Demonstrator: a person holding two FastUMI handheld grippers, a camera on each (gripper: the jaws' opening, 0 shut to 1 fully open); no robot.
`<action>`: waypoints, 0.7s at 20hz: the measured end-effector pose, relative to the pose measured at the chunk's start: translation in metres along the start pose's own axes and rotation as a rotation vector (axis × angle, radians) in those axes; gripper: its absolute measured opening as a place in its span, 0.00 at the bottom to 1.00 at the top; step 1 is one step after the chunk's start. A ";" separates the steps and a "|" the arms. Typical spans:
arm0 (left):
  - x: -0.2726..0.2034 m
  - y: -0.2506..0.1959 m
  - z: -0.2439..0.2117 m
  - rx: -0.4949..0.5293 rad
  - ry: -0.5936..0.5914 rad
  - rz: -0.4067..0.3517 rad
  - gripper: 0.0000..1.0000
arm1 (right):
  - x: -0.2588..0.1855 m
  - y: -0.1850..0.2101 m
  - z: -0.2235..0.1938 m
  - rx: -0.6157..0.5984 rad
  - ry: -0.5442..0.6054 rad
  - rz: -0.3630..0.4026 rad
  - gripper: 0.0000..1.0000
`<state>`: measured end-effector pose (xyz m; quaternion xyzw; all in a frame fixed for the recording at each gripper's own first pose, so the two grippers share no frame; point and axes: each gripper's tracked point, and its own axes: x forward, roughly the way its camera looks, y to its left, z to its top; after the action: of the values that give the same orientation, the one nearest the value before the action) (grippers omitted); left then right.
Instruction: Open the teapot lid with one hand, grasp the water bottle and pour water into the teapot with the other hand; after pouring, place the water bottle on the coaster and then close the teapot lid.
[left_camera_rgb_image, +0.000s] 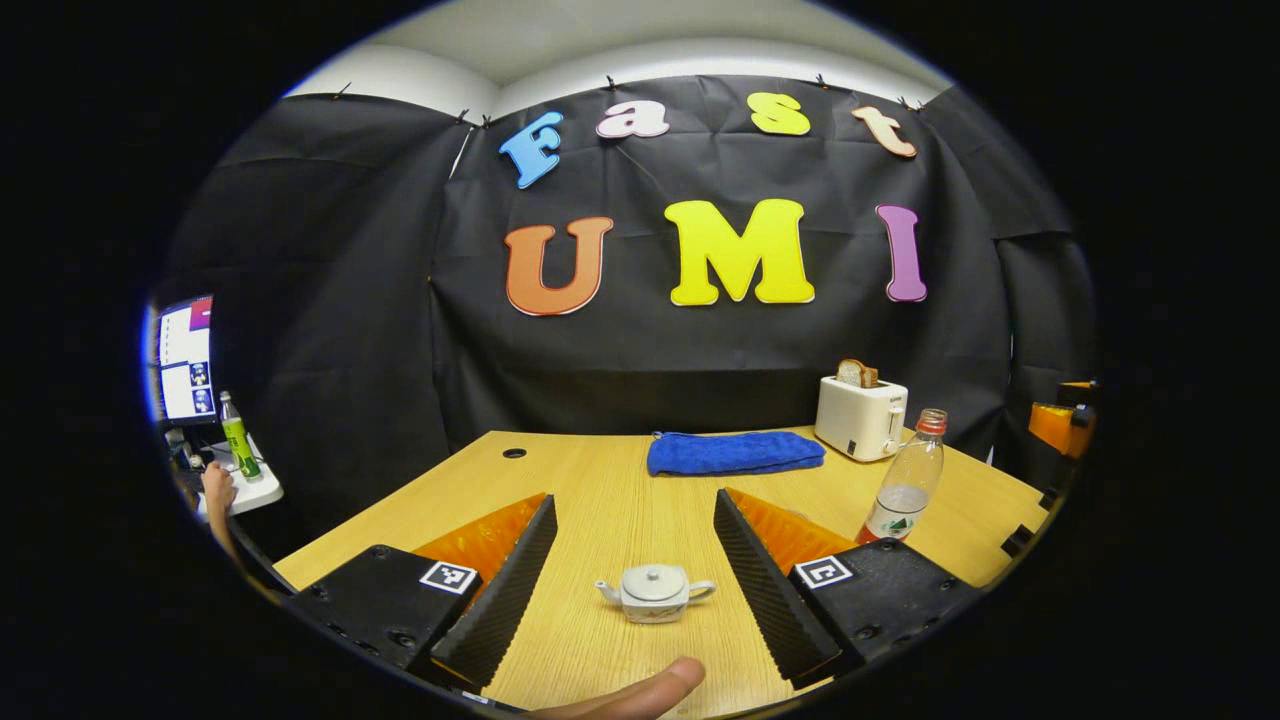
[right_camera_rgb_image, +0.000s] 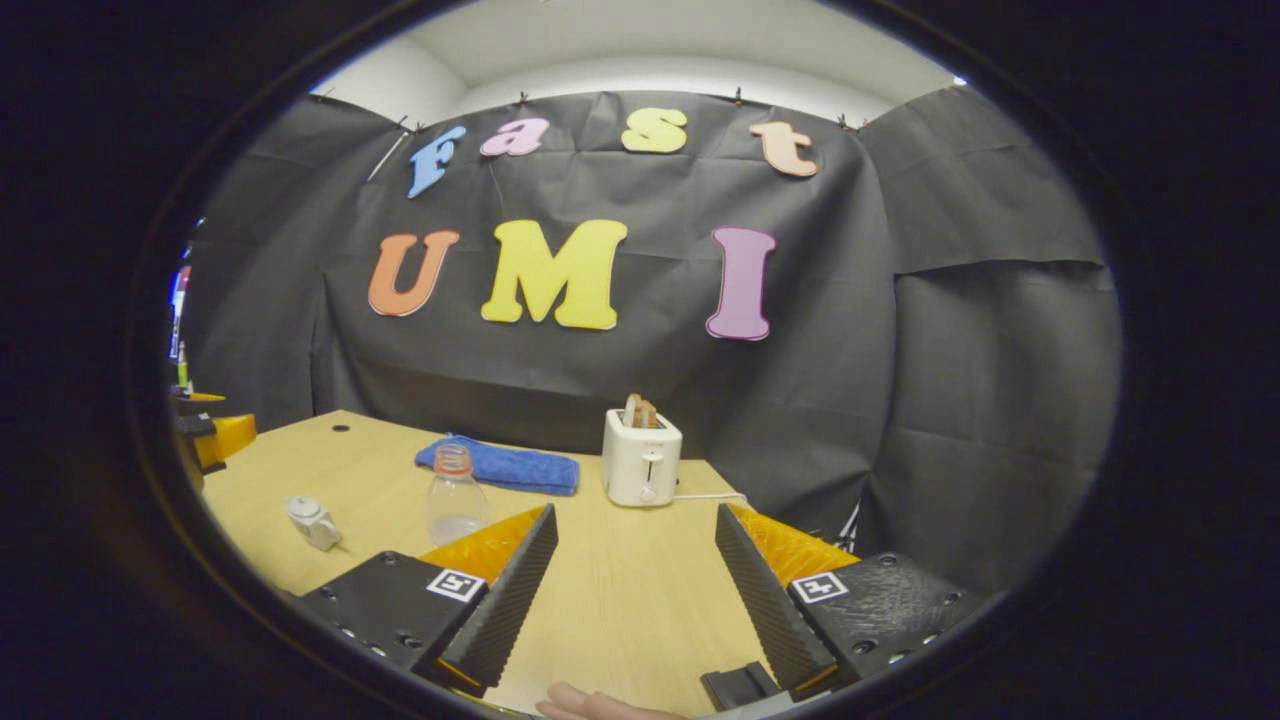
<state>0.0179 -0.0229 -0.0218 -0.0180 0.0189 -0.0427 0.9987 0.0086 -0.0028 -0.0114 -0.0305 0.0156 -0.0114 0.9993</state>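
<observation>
In the left gripper view my left gripper (left_camera_rgb_image: 632, 585) has its fingers spread wide and empty above the table (left_camera_rgb_image: 600, 500), and the teapot (left_camera_rgb_image: 655, 592) sits on the wood right between them, lid (left_camera_rgb_image: 653, 580) on, spout toward nine o'clock and handle toward three. The bottle (left_camera_rgb_image: 905, 478) stands upright at about two o'clock from the pot, well apart from it, capped, with a little water in the bottom; its base is partly hidden behind my right-hand finger. Beyond it at one o'clock is the toaster (left_camera_rgb_image: 860, 415) with bread in the slot, and a folded towel (left_camera_rgb_image: 735, 452) lies at twelve o'clock near the far edge. My fingertip (left_camera_rgb_image: 640, 692) shows at six o'clock. In the right gripper view my right gripper (right_camera_rgb_image: 635, 590) is likewise wide apart, gripping nothing, over bare table. From there the bottle (right_camera_rgb_image: 455, 495) stands at ten o'clock just past my left-hand finger, the teapot (right_camera_rgb_image: 313, 522) farther out toward nine o'clock, the towel (right_camera_rgb_image: 500, 466) behind the bottle and the toaster (right_camera_rgb_image: 642, 455) at twelve. I cannot make out a coaster.
</observation>
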 end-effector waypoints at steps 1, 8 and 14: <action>0.005 -0.001 -0.002 -0.001 -0.008 -0.006 0.99 | 0.002 0.000 -0.001 -0.003 0.002 -0.001 0.97; 0.048 -0.007 -0.041 0.014 0.024 -0.028 0.99 | 0.007 0.003 -0.007 -0.024 0.021 -0.010 0.97; 0.074 -0.018 -0.087 -0.008 0.115 -0.062 0.97 | 0.012 0.005 -0.014 -0.048 0.037 -0.022 0.97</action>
<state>0.0863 -0.0502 -0.1103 -0.0203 0.0759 -0.0743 0.9941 0.0204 0.0010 -0.0260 -0.0542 0.0338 -0.0227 0.9977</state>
